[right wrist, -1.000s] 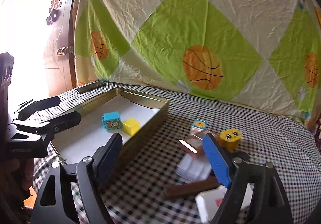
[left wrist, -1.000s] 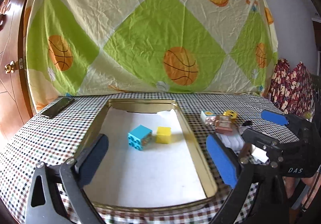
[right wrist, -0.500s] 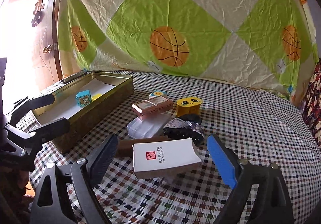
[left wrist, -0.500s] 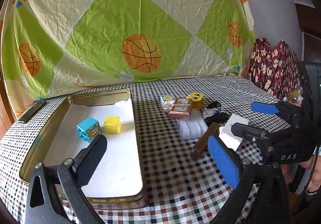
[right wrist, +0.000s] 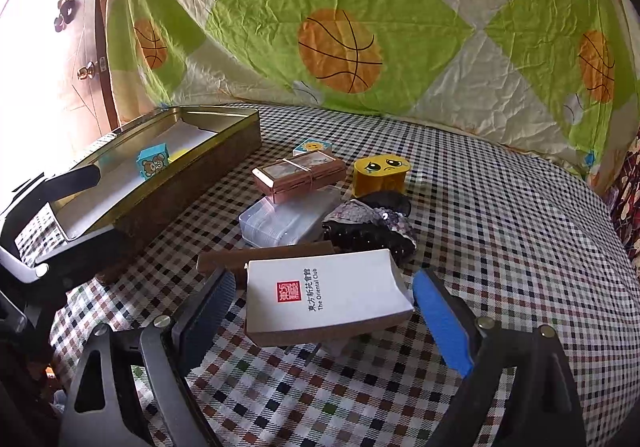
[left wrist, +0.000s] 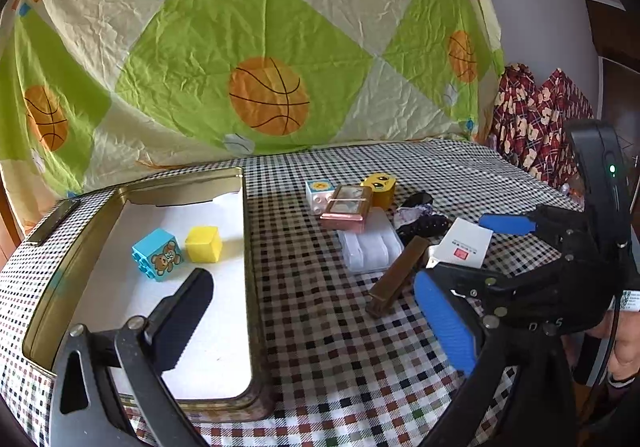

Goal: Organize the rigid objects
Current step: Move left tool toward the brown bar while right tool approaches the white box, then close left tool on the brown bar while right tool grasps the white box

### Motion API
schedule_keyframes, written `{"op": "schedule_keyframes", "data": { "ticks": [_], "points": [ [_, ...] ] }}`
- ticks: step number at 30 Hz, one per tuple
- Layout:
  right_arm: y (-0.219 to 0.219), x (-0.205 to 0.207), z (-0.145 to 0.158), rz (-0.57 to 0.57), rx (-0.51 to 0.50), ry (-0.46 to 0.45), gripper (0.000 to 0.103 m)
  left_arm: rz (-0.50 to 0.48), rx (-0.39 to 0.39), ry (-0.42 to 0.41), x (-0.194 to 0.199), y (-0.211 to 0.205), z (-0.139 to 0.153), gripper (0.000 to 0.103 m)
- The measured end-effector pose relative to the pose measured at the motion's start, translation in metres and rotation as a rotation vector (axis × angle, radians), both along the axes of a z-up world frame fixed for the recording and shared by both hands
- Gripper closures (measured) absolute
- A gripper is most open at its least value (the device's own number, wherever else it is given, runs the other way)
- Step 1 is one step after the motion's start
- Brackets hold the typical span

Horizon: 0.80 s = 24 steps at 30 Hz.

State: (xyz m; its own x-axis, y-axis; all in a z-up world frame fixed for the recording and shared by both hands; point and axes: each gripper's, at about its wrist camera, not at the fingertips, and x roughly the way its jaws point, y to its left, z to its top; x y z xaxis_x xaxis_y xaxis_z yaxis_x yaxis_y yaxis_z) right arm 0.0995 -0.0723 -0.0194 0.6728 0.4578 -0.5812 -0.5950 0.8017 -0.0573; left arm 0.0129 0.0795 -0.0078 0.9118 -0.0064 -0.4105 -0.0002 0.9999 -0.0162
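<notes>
As my right tool [right wrist: 322,311] has swung off the tin and dropped in over the pile, the white box [right wrist: 326,297] that was far off a second ago now sits between its wide-spread pads, the black pad [right wrist: 208,311] close by one edge and the blue pad [right wrist: 440,327] just clear of the other, touching neither so far as I can tell. The checked bench [left wrist: 344,359] carries everything. On its left stands the tin [left wrist: 250,287], with the blue block [left wrist: 156,254] and yellow cube [left wrist: 203,243] side by side on its white liner. My left tool [left wrist: 316,327], also wide and empty, has drifted right and now straddles the tin's right wall. Right of the tin lie the clear case [right wrist: 288,219], the copper case [right wrist: 300,175] on top of it, the brown bar [left wrist: 400,275], the dark clip [right wrist: 368,227], the yellow face block [right wrist: 382,175] and the small sun block [right wrist: 312,147]. By my reckoning two pieces are sorted, and the white box is next; it looks light and is propped on the bar, so an uneven squeeze could tip it.
</notes>
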Motion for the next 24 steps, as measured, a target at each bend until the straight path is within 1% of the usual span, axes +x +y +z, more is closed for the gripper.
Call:
{"op": "schedule_keyframes", "data": {
  "ticks": [3,4,5,6,9,12,15,19,22,24],
  "points": [
    [-0.001,0.004,-0.002,-0.008,0.002,0.026,0.011,-0.005,0.007,0.007,0.003,-0.004,-0.001,0.001],
    [-0.001,0.004,-0.003,-0.004,0.003,0.029,0.017,-0.010,0.008,0.009,0.004,-0.005,-0.001,0.001],
    [-0.001,0.004,-0.002,-0.003,0.006,0.030,0.021,-0.016,0.008,0.009,0.005,-0.007,-0.001,0.001],
    [-0.002,0.004,-0.002,-0.007,0.013,0.026,0.021,-0.021,0.013,0.012,0.006,-0.009,-0.001,0.001],
    [-0.016,0.004,0.005,-0.049,0.078,0.009,0.021,-0.036,0.023,0.017,0.009,-0.015,0.000,0.001],
    [-0.033,0.007,0.015,-0.127,0.133,-0.026,0.021,-0.052,0.029,0.027,0.015,-0.022,0.001,0.001],
    [-0.044,0.010,0.024,-0.199,0.138,-0.079,0.021,-0.069,0.031,0.043,0.022,-0.029,0.002,0.001],
    [-0.052,0.016,0.029,-0.246,0.168,-0.095,0.021,-0.095,0.046,0.061,0.033,-0.042,0.002,0.001],
    [-0.051,0.018,0.027,-0.267,0.184,-0.099,0.021,-0.119,0.031,0.111,0.043,-0.046,-0.001,0.003],
    [-0.051,0.018,0.028,-0.272,0.189,-0.103,0.021,-0.142,0.034,0.125,0.047,-0.049,-0.001,0.008]
  ]
}}
